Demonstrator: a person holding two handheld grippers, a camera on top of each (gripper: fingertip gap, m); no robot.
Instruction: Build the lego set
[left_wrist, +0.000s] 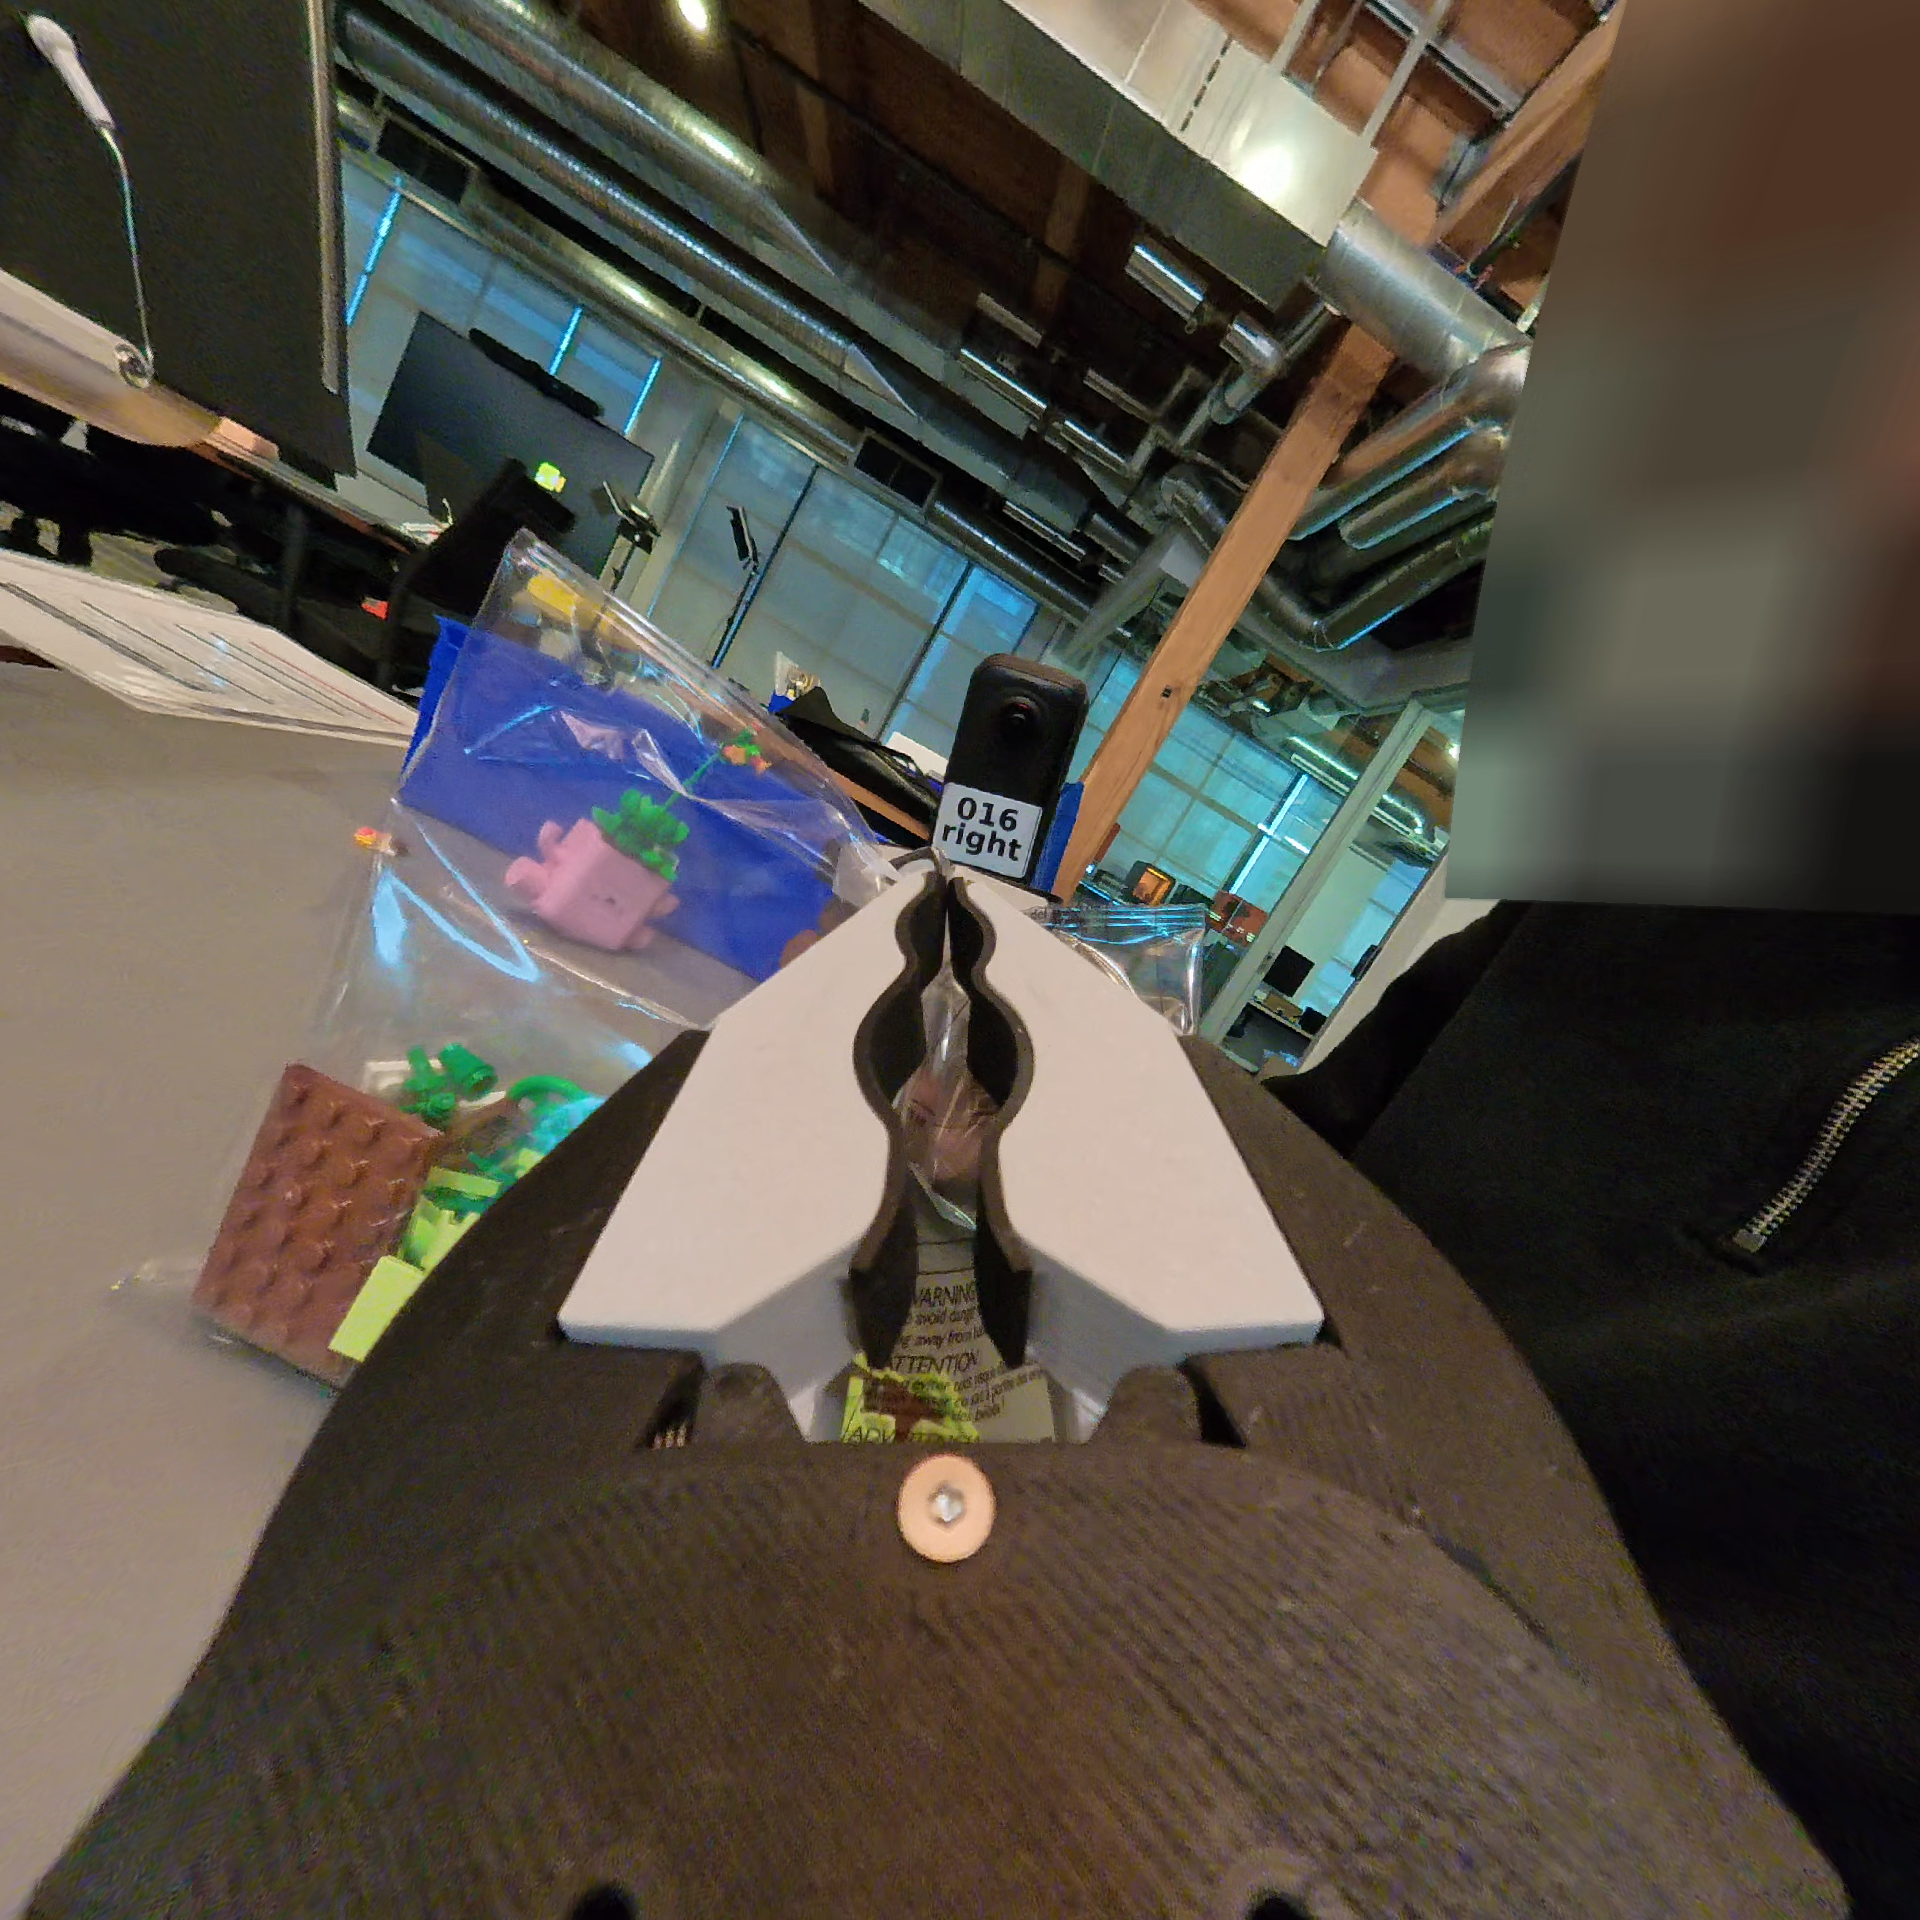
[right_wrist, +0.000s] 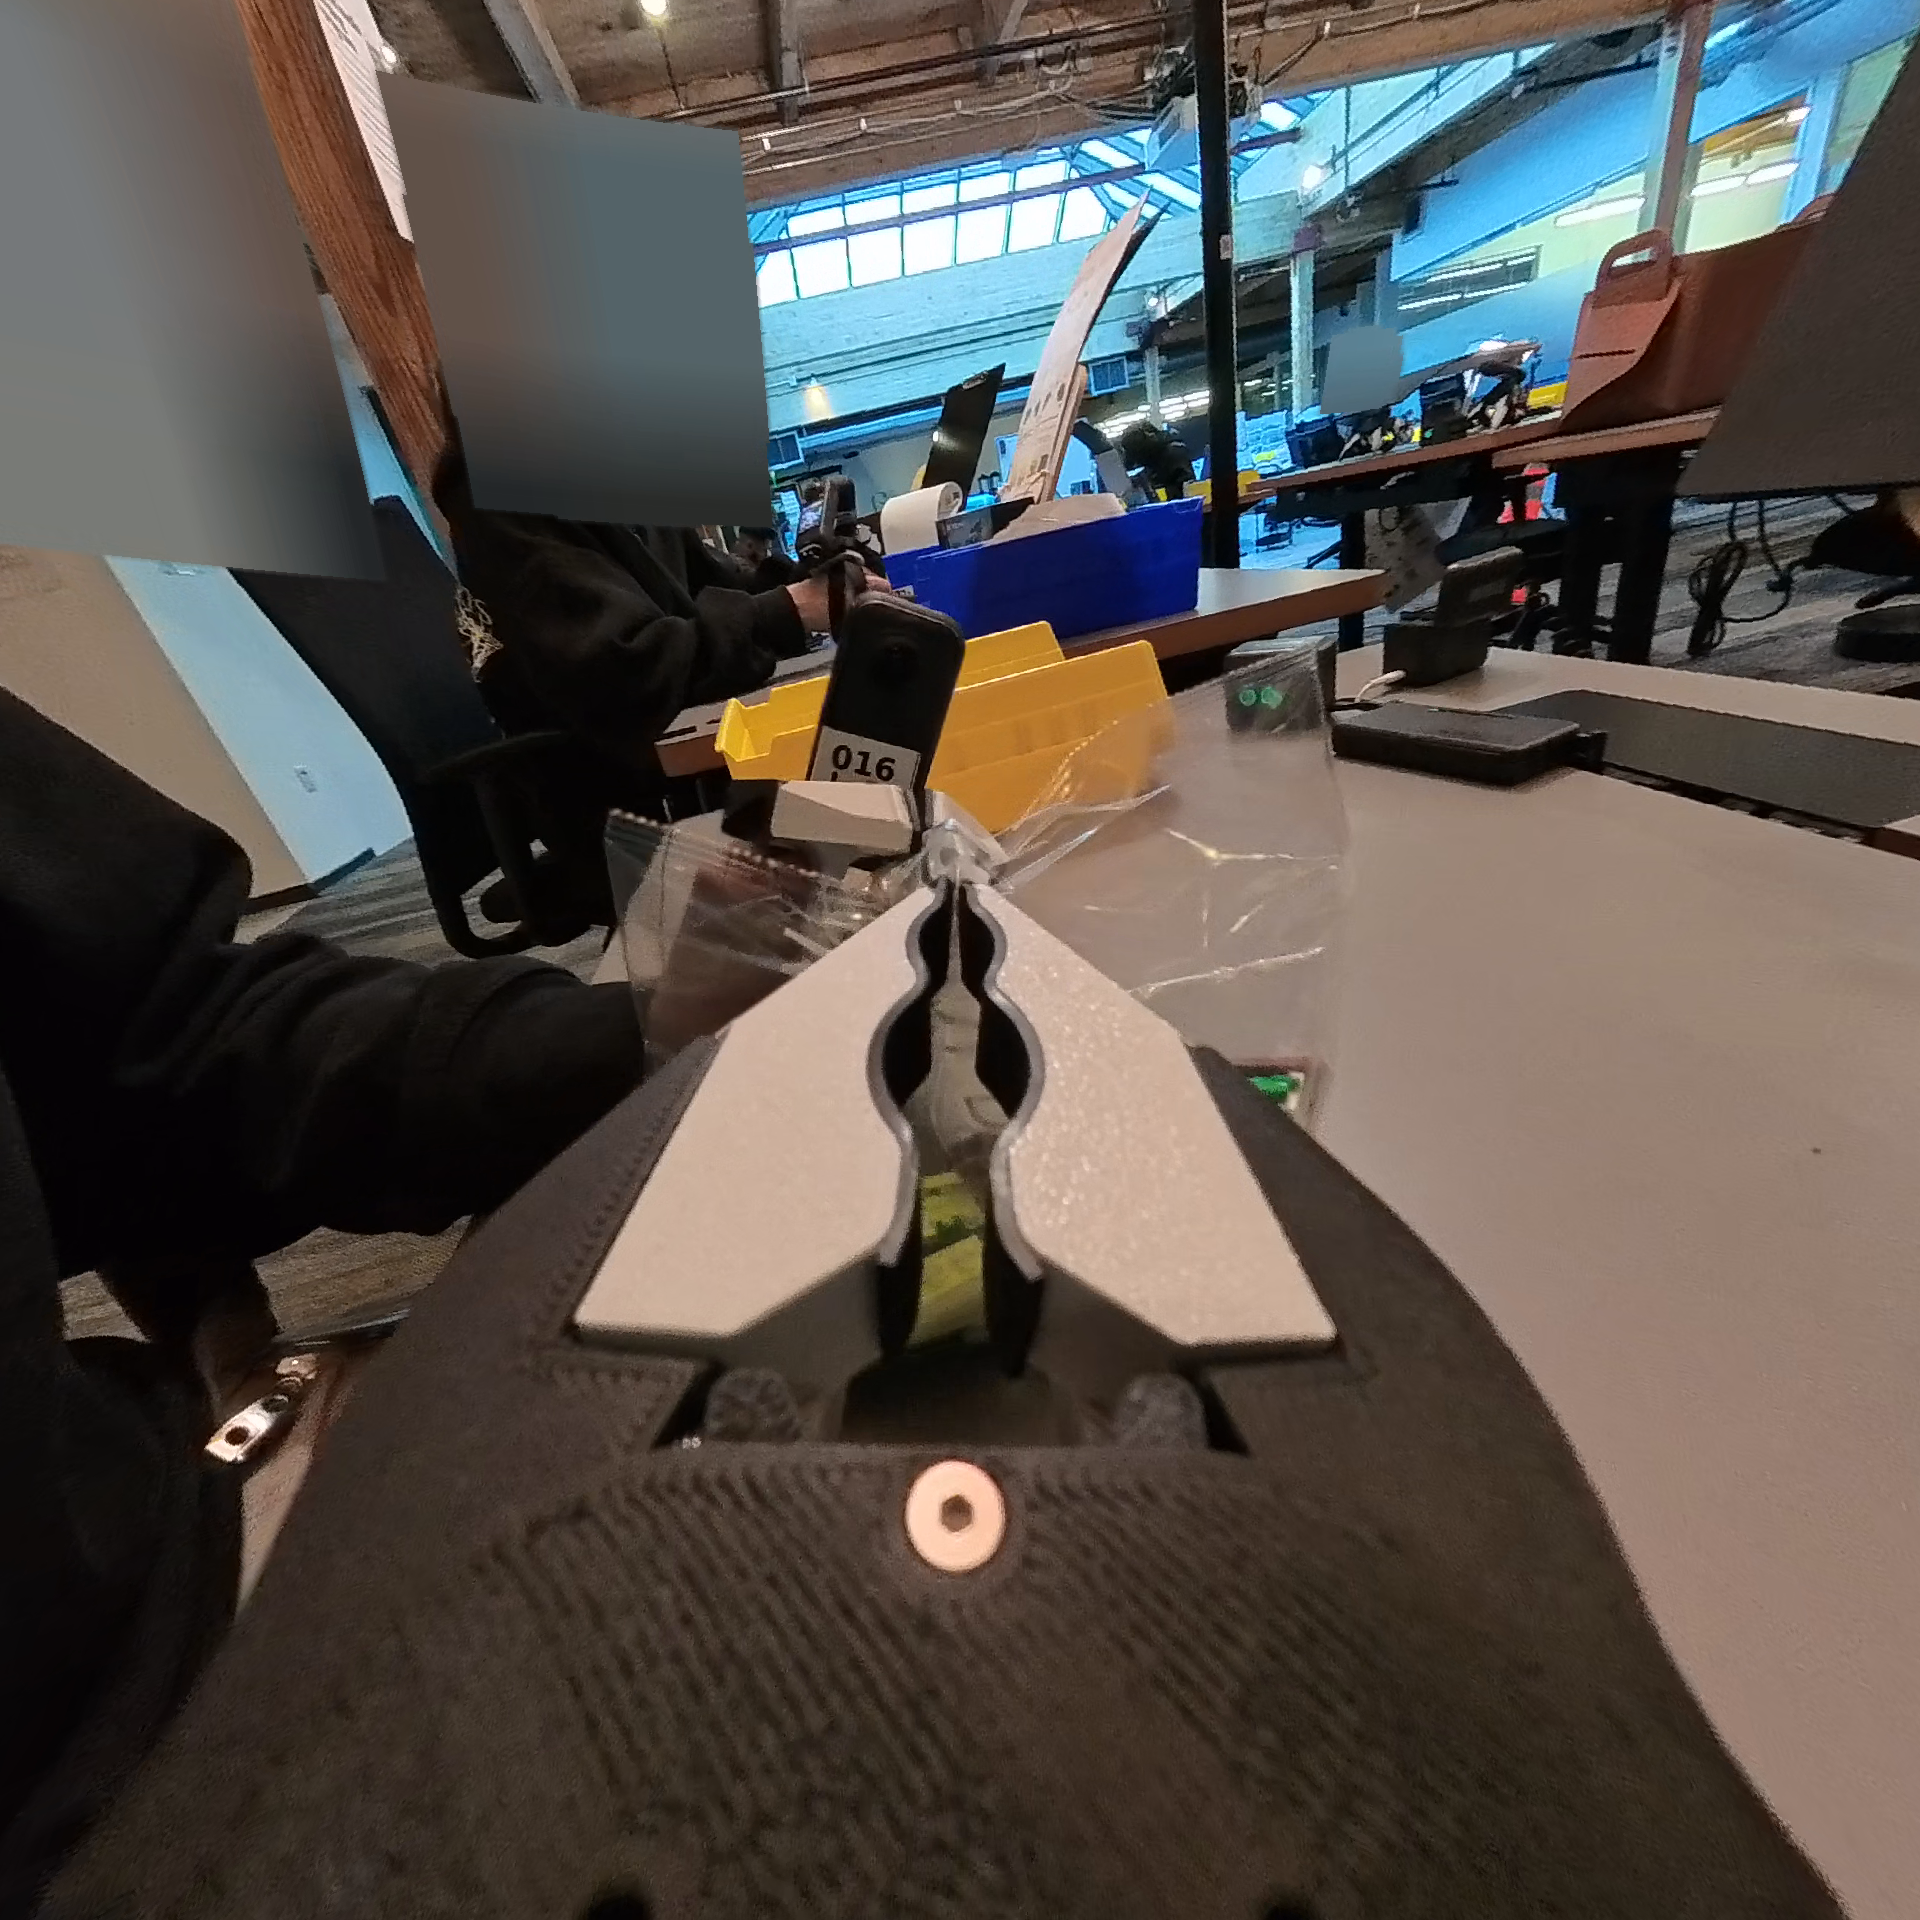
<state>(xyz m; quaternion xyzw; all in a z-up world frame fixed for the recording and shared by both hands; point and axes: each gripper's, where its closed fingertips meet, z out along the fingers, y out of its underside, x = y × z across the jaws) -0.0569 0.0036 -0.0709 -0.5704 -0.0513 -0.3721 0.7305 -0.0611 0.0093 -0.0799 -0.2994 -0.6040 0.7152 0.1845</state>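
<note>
A clear plastic bag (left_wrist: 488, 935) holds a brown studded plate (left_wrist: 312, 1195) and several green and lime lego pieces (left_wrist: 447, 1174). My left gripper (left_wrist: 948, 883) is shut on the bag's plastic, which runs between its jaws. My right gripper (right_wrist: 956, 888) is also shut on the bag (right_wrist: 1195, 883), facing the left one. Each gripper's black camera shows in the other's view: the right gripper's camera (left_wrist: 1013, 748) and the left gripper's camera (right_wrist: 883, 696). Seen through the plastic, a pink lego model with a green plant (left_wrist: 597, 873) sits on the grey table (left_wrist: 156, 935).
A blue bin (left_wrist: 623, 769) stands behind the pink model. A yellow bin (right_wrist: 997, 717) and another blue bin (right_wrist: 1060, 571) stand beyond the bag. Black devices (right_wrist: 1455, 738) lie at the far right. A black sleeve (right_wrist: 312, 1091) is at the left. The grippers are tip to tip, or close to it.
</note>
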